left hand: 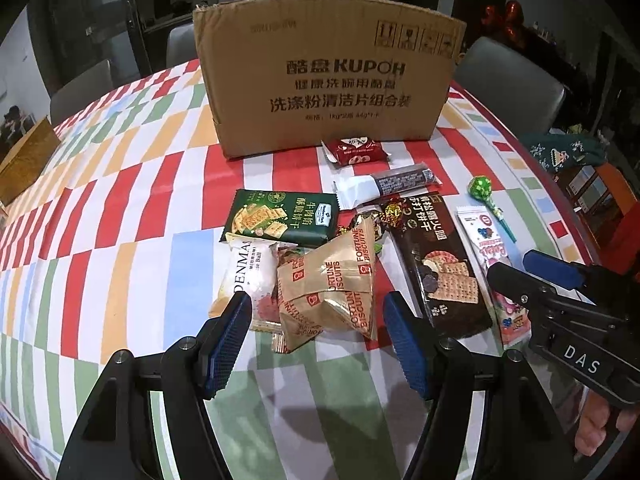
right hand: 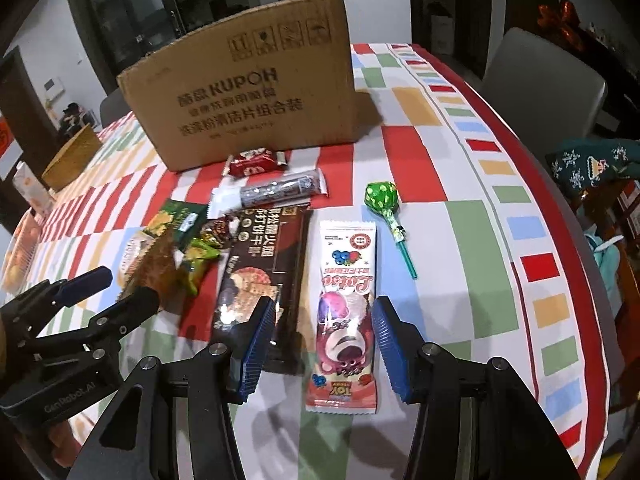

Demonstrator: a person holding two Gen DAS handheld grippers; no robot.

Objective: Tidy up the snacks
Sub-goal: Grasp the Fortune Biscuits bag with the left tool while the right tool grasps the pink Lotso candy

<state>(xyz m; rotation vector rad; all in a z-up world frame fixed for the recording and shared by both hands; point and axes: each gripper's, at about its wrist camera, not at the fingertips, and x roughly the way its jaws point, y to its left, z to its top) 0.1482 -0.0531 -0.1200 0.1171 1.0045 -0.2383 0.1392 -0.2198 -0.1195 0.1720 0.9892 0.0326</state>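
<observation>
Snacks lie on the checked tablecloth in front of a KUPOH cardboard box (left hand: 326, 76), also in the right wrist view (right hand: 244, 100). My left gripper (left hand: 320, 328) is open, its jaws on either side of a tan Fortune Biscuits bag (left hand: 332, 284). My right gripper (right hand: 320, 344) is open, straddling a pink Lotso candy pack (right hand: 346, 312). A dark cracker pack (left hand: 438, 264) (right hand: 260, 276), a green cracker pack (left hand: 276, 218), a white Denmark pack (left hand: 248, 276), a green lollipop (right hand: 382, 198), a red wafer (left hand: 356, 150) and a grey bar (right hand: 272, 192) lie around.
The table edge curves at the right (right hand: 560, 200). A grey chair (right hand: 540, 80) stands beyond it. A wooden box (left hand: 24, 164) sits at the far left. A dark green knitted item (right hand: 592, 164) lies off the table to the right.
</observation>
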